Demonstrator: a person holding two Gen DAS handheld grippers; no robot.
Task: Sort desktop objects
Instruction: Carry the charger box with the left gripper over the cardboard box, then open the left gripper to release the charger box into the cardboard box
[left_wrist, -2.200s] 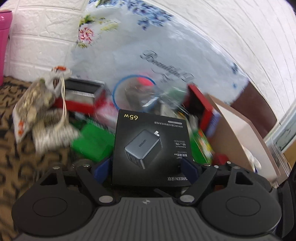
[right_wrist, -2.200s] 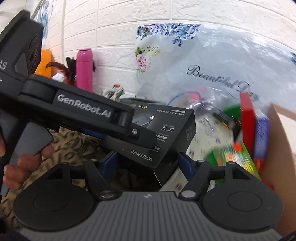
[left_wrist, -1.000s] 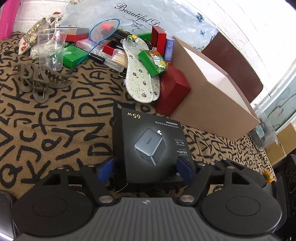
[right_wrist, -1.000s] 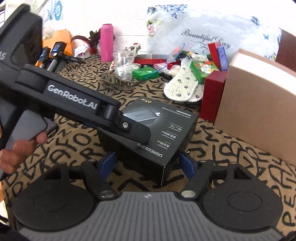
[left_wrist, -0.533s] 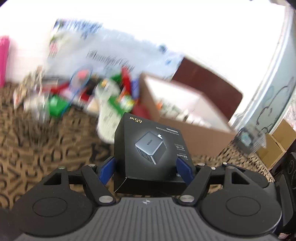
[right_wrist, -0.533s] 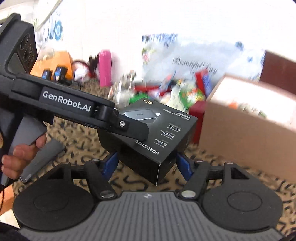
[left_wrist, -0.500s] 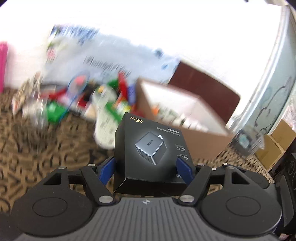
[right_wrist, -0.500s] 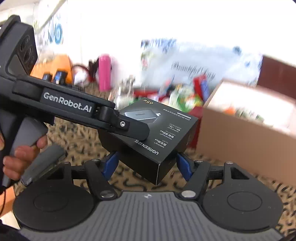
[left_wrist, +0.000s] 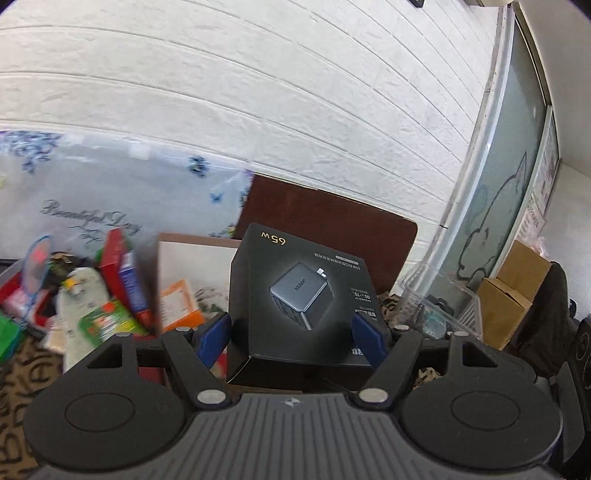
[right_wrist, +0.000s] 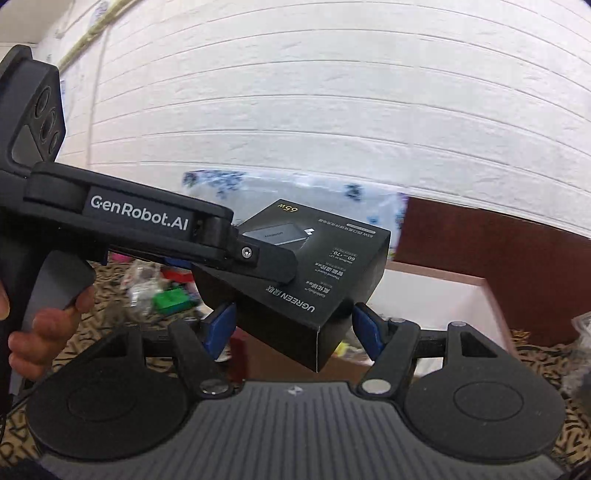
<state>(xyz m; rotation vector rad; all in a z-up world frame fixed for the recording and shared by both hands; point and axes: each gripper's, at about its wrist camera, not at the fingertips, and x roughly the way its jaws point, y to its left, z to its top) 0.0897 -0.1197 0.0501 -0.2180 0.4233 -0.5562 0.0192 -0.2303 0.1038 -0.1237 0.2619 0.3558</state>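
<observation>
Charger box (left_wrist: 301, 299), black with "65w" in gold and a picture of a grey charger on its top face, is pinched across its width by the left hand-held gripper (left_wrist: 291, 338); both blue pads (left_wrist: 212, 338) bear on its side walls. It is carried in the air, clear of the counter (left_wrist: 14, 365).

Change noted: a second ago the box was low over the patterned counter cloth, near the clutter pile; half a second ago it was raised with the cardboard box coming into view behind it. Now it sits higher, with the open cardboard box (left_wrist: 192, 254) directly behind and below it in the left wrist view and mostly wall above. Judgement: the pick is complete and the carry has reached the container, so the step in hand is placing the charger box inside; release has not occurred.

Right hand-held gripper (right_wrist: 291, 328) is spread, its blue pads standing either side of the charger box (right_wrist: 314, 273) without visibly touching it. It appears to be shadowing, not holding.

Orientation: the printed face is up and tilted slightly toward the left camera. The long axis runs away from the left hand-held gripper, with the "65w" end farthest out, toward the cardboard box (right_wrist: 436, 295). In the right wrist view a lower corner points down toward the camera.

Contents of the cardboard box are partly visible but blurred.
</observation>
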